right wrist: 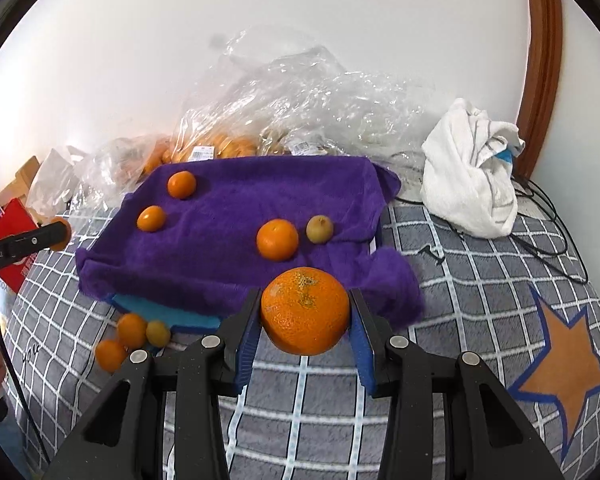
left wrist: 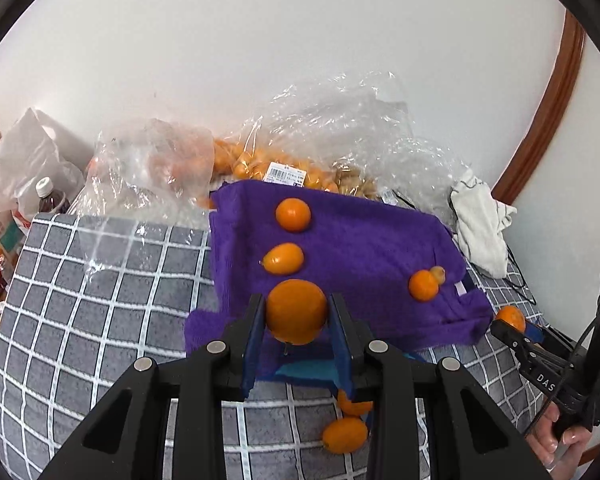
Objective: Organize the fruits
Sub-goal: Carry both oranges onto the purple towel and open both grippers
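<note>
Carry step: left gripper (left wrist: 296, 312) jaws pinching small smooth orange fruit (left wrist: 297, 310); right gripper (right wrist: 305, 312) jaws pinching large dimpled mandarin (right wrist: 305, 311). Next: set both down, sorted, on fuzzy purple towel (right wrist: 228, 236).

Each tool (left wrist: 296, 320) is matte black with blue pads (left wrist: 342, 344), silver screws and a thin black cable.

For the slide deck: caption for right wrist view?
Right tongs grip a mandarin above four fruits on purple towel.
</note>
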{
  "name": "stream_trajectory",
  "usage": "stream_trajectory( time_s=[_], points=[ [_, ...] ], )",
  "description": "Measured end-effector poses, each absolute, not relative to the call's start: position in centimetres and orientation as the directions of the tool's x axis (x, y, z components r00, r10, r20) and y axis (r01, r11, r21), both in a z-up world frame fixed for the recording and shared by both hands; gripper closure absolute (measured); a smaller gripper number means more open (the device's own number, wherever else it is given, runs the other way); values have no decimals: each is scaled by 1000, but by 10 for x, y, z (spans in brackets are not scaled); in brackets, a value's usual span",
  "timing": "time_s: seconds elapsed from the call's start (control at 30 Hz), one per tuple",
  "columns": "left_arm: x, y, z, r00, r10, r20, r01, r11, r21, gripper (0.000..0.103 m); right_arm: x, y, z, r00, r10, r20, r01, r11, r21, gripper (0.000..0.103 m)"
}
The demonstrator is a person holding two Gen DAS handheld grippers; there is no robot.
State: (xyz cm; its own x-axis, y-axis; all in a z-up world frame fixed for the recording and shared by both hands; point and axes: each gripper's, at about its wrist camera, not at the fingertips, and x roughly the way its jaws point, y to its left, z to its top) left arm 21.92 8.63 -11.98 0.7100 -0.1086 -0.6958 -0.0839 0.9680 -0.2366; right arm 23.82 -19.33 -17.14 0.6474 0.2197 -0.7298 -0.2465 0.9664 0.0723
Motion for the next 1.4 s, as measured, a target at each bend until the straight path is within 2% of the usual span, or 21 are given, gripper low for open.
stream_trajectory(
  time_s=[0.27, 0.6, 1.0, 1.13, 1.23, 1.4],
  points=[
    [255, 82, -134, 683, -146, -716, -85, 958, -275, 73, 280, -198, -184, 610, 214, -763, -199, 973, 114, 62],
    [286, 73, -168, 638, -129, -759, -103, 963, -249, 73, 308, -190, -213, 570, 247, -784, -206, 966, 154, 62],
    [292, 68, -189, 604, -125, -787, -92, 970, -225, 73, 311, -182, -224, 575, 216, -789, -223, 969, 103, 61],
    [291, 64, -190, 604, -110, -789, -78, 977, -197, 73, 306, -180, -222, 577, 222, -786, -244, 965, 94, 52],
    [292, 63, -190, 593, -112, -798, -71, 979, -190, 65, 302, -181, -217, 587, 206, -783, -240, 968, 74, 52],
    [284, 64, -178, 613, -122, -781, -66, 977, -204, 63, 289, -185, -196, 617, 211, -758, -232, 969, 82, 52]
  ],
)
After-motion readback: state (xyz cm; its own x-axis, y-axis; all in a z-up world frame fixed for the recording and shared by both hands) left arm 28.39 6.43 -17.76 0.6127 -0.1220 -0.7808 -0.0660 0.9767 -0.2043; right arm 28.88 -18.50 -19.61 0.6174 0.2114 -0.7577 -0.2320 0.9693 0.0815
